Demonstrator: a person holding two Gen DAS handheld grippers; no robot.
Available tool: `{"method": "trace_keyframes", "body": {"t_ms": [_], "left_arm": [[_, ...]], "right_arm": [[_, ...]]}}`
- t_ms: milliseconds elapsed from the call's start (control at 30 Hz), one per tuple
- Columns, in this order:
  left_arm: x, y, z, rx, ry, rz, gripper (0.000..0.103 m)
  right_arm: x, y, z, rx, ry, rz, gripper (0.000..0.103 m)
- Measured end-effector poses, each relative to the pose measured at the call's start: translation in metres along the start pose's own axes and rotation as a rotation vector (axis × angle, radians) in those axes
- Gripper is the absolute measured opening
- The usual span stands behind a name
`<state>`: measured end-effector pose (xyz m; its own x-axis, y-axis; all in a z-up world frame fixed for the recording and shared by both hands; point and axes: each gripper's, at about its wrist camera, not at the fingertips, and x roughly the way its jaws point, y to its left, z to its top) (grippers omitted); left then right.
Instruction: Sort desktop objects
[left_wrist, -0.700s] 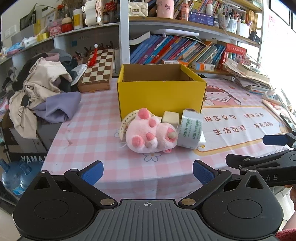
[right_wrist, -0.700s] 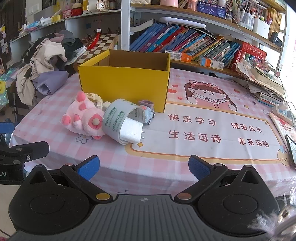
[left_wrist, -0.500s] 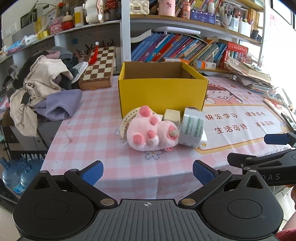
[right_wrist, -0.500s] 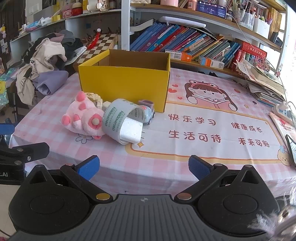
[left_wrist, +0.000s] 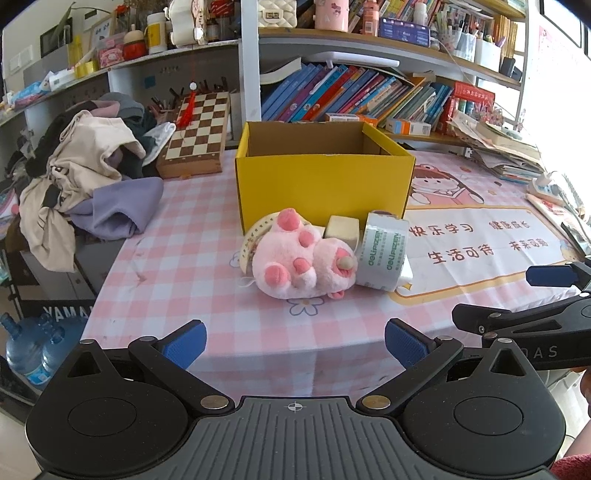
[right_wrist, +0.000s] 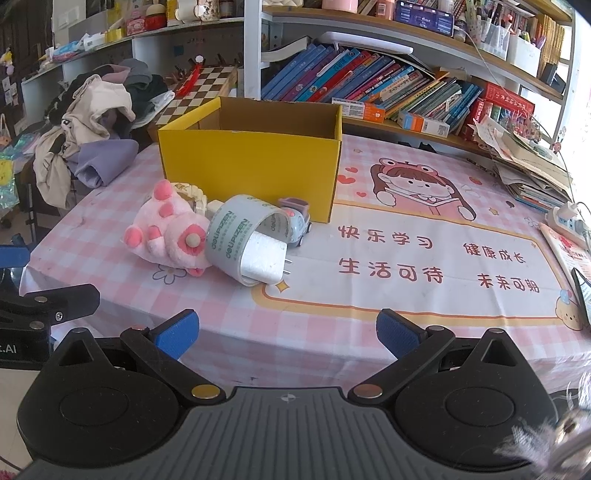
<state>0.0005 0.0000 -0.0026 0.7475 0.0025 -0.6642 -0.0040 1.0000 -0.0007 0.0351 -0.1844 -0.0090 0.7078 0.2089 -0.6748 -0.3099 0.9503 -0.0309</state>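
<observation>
An open yellow cardboard box (left_wrist: 323, 182) (right_wrist: 251, 166) stands on the pink checked table. In front of it lie a pink plush toy (left_wrist: 299, 260) (right_wrist: 170, 232), a roll of clear tape (left_wrist: 384, 251) (right_wrist: 240, 230), a white charger plug (right_wrist: 264, 262) resting in the roll, a small toy car (right_wrist: 295, 223), a beige cube (left_wrist: 341, 229) and a cream ring-shaped object (left_wrist: 255, 236). My left gripper (left_wrist: 293, 341) is open and empty at the table's near edge, short of the plush. My right gripper (right_wrist: 284, 332) is open and empty, short of the tape; it also shows in the left wrist view (left_wrist: 517, 317).
A heap of clothes (left_wrist: 85, 177) lies at the far left. A chessboard (left_wrist: 197, 134) leans behind the box. Shelves of books (right_wrist: 388, 88) line the back. Stacked papers (right_wrist: 532, 170) and a power strip (right_wrist: 567, 219) sit at the right. Water bottles (left_wrist: 26, 350) stand on the floor.
Both grippers stay open. The left wrist view has shifted slightly, and the box and toys sit a little higher in it. The right wrist view is unchanged.
</observation>
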Motion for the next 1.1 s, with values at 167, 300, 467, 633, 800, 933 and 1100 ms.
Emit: {"method": "trace_keyframes", "body": {"t_ms": [167, 300, 467, 633, 800, 933, 1100], "left_arm": [[-0.0009, -0.0006, -0.0007, 0.002, 0.003, 0.001, 0.103], [-0.0009, -0.0008, -0.0008, 0.003, 0.002, 0.002, 0.103], [-0.0004, -0.0011, -0.0007, 0.007, 0.003, 0.001, 0.103], [-0.0001, -0.0018, -0.0012, 0.005, 0.002, 0.002, 0.103], [0.0004, -0.0028, -0.0018, 0.004, 0.002, 0.004, 0.103], [0.0008, -0.0027, -0.0015, 0.009, 0.003, 0.001, 0.103], [0.001, -0.0023, -0.0004, 0.013, 0.003, 0.001, 0.103]], "right_arm": [[0.0005, 0.0002, -0.0006, -0.002, 0.0, 0.003, 0.103], [-0.0005, 0.0019, -0.0001, -0.001, -0.002, 0.002, 0.103], [-0.0012, 0.0036, 0.0006, 0.0, -0.004, 0.0, 0.103], [-0.0008, 0.0028, 0.0006, 0.001, -0.005, 0.001, 0.103], [-0.0006, 0.0027, 0.0007, 0.002, -0.006, 0.002, 0.103], [-0.0007, 0.003, 0.0016, 0.004, -0.007, 0.001, 0.103], [-0.0004, 0.0041, 0.0021, 0.005, -0.009, 0.0, 0.103]]}}
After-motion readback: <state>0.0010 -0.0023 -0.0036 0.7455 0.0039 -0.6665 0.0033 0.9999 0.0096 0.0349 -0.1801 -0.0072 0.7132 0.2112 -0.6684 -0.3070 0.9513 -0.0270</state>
